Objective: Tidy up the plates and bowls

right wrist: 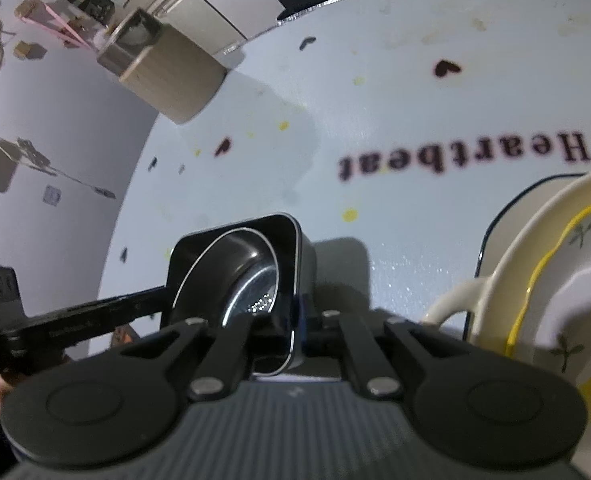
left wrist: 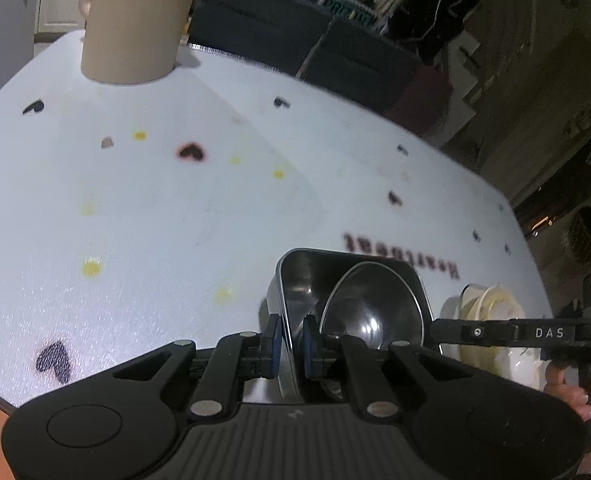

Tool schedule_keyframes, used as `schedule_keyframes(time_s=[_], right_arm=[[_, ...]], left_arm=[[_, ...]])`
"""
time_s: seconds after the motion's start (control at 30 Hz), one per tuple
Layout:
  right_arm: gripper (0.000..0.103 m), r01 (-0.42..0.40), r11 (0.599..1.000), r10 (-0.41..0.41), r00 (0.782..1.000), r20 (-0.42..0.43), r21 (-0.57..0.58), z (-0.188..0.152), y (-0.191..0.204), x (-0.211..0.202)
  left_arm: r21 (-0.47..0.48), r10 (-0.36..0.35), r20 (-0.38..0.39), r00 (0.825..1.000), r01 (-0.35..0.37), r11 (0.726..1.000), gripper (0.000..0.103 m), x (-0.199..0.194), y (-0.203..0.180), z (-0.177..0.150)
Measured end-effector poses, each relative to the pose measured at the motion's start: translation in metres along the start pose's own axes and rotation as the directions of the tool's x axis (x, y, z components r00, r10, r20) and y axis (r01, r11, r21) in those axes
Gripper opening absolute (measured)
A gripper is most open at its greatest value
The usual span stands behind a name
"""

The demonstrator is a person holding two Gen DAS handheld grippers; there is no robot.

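A square steel container (left wrist: 295, 276) with a round steel bowl (left wrist: 371, 316) leaning inside it sits low in the left wrist view. My left gripper (left wrist: 291, 334) is shut on the container's left wall, a blue pad on each side of it. My right gripper (left wrist: 439, 328) reaches in from the right to the opposite wall. In the right wrist view the same container (right wrist: 283, 236) and bowl (right wrist: 251, 292) lie just ahead. My right gripper (right wrist: 295, 320) is shut on the container's right wall, and the left gripper (right wrist: 163, 300) comes in from the left.
Cream plates (right wrist: 535, 260) with yellow trim are stacked at the right on a dark-rimmed plate (right wrist: 491, 232), with a cup handle (right wrist: 451, 300) beside them. The stack (left wrist: 491, 304) stands right of the container. A beige canister (left wrist: 135, 28) stands far back on the white printed tablecloth (left wrist: 175, 208).
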State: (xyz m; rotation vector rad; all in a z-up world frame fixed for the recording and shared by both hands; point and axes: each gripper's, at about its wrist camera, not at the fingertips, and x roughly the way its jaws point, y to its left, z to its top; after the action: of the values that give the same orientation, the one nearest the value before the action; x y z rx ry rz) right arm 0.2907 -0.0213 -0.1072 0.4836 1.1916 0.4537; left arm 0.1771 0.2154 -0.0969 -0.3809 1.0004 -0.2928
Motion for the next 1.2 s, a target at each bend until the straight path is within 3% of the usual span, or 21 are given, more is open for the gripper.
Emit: schedule_keyframes(time_s=[0.27,0.43,0.9,1.2], right_arm=[[0.005,-0.070,0.997,0.068,0.995,0.074,0.022,0.000,-0.009,-0.038],[0.005,-0.097,0.995,0.093,0.989,0.119,0.030,-0.004,-0.020,-0.061],[0.005,-0.098,0.990,0.070,0.967,0.245,0.101,-0.024,-0.083,-0.136],[0.005,-0.082,0.982,0.026,0.949,0.314,0.167,-0.043,-0.133,-0.182]], left_arm=[[-0.010,-0.073,0.095,0.993,0.074,0.997,0.010,-0.020,-0.023,0.005],[0.015,-0.114,0.112,0.987,0.113,0.993,0.010,-0.020,-0.047,0.003],[0.115,-0.219,0.058,0.974,0.211,0.971,0.010,0.010,-0.129,-0.007],[0.150,-0.239,-0.006,0.971,0.238,0.960,0.010,0.044,-0.172,-0.015]])
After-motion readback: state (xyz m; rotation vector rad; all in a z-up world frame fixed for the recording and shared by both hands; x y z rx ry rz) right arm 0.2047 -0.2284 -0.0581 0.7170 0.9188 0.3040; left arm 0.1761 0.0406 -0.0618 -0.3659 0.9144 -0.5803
